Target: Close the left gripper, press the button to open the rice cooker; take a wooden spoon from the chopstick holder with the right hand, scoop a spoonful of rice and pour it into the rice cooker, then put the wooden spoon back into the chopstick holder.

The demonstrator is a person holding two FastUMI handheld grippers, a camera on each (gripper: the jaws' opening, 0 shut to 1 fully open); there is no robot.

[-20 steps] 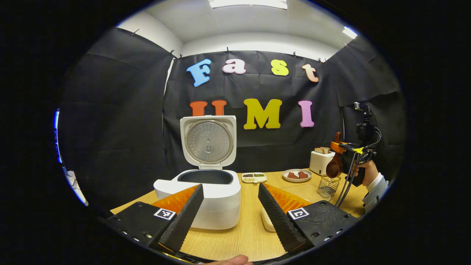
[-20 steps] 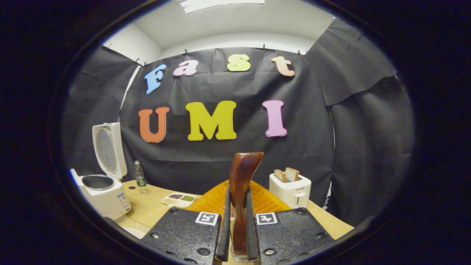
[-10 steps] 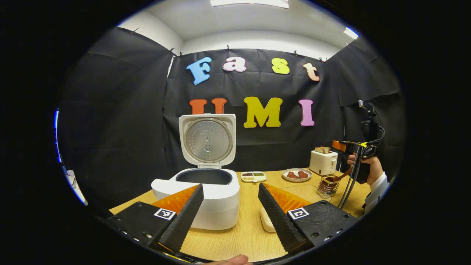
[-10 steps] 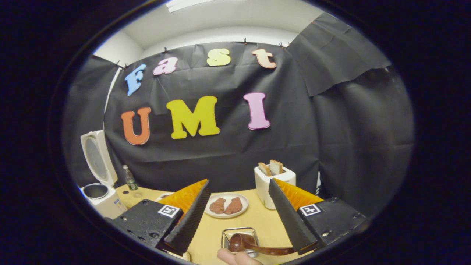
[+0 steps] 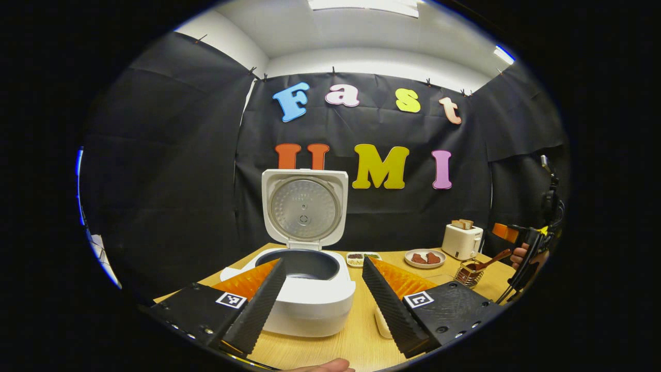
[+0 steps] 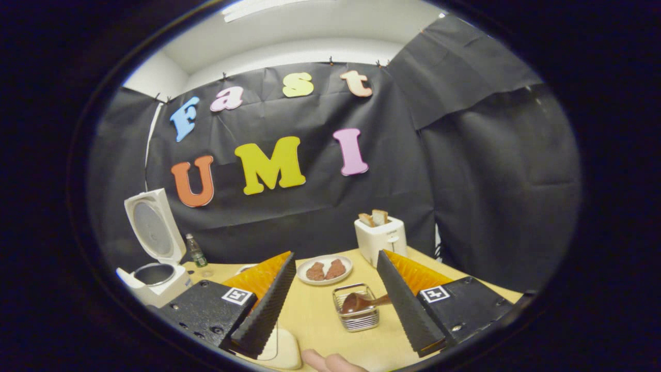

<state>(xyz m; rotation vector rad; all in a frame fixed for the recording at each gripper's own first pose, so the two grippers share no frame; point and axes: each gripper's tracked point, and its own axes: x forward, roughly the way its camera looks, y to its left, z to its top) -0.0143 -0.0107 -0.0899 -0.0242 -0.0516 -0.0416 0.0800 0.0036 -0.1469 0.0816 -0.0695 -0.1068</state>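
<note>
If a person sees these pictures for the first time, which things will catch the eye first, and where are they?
The white rice cooker stands at the left of the wooden table, its lid raised upright and its dark pot exposed. Toward the right, the brown wooden spoon lies across the small wire chopstick holder, between the open fingers of the right gripper. Behind it stands a white toaster holding bread slices.
</note>
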